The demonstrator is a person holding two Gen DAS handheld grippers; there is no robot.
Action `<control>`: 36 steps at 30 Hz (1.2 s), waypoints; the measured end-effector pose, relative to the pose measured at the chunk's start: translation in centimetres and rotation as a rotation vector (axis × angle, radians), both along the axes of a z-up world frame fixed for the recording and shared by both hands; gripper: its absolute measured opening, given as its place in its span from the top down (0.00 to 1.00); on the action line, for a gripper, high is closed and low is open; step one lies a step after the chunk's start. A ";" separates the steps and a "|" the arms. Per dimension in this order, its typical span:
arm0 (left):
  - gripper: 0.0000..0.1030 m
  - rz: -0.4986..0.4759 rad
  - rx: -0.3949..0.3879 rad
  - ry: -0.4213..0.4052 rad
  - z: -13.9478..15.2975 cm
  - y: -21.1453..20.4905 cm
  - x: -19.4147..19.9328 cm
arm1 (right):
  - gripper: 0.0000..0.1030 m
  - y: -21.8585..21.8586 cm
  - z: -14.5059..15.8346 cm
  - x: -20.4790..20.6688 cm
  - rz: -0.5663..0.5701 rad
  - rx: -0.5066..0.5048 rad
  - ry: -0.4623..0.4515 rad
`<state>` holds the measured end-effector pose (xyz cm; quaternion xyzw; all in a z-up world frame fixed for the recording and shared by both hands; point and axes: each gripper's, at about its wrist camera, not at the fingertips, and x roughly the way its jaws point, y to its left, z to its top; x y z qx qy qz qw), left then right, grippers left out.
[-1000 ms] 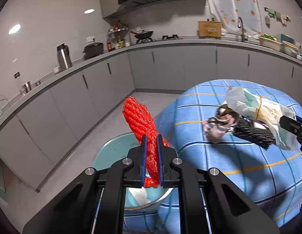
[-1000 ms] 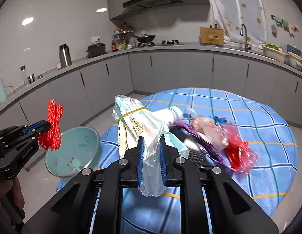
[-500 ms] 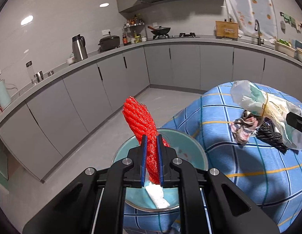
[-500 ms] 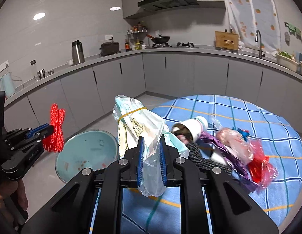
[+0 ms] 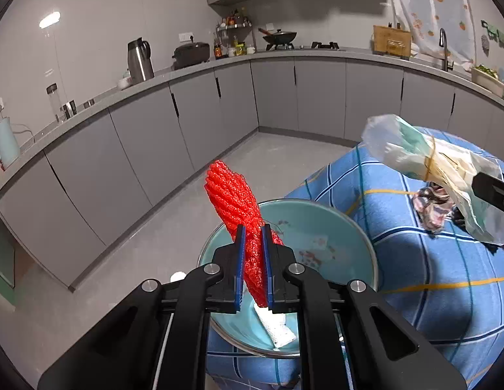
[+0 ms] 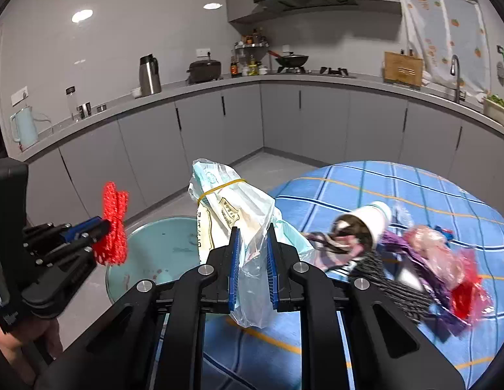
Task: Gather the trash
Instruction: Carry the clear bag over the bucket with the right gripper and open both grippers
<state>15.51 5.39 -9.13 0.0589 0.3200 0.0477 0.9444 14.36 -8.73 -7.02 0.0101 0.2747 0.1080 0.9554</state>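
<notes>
Two grippers each pinch a piece of trash. The left gripper is pressed onto a red foam net, which stands up above a teal bin just beside the round table in its blue checked cloth. The right gripper is clamped on a clear plastic bag bound with a yellow rubber band, held up over the near edge of the table.

Only the left wrist view looks down into the bin: a white scrap lies at its near side, with small reddish flecks and a pale paper piece on the bottom. Only the right wrist view shows the rest of the pile on the cloth: a tipped white paper cup with dark stuff in its mouth, a black net beside it, purple wrapping and a pink and red plastic wrapper farther right. It also shows the left gripper from the side, holding the net near the bin's rim.
</notes>
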 end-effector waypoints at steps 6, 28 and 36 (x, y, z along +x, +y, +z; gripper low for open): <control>0.90 0.017 -0.015 0.020 -0.8 0.8 0.9 | 0.85 2.1 -0.5 1.4 0.036 -0.003 0.014; 0.90 0.010 -0.055 0.096 -4.1 1.5 2.8 | 0.84 5.2 -4.0 4.9 0.107 -0.010 0.099; 0.87 0.007 -0.054 0.112 -4.7 1.7 3.0 | 0.84 6.3 -5.2 5.6 0.131 -0.010 0.124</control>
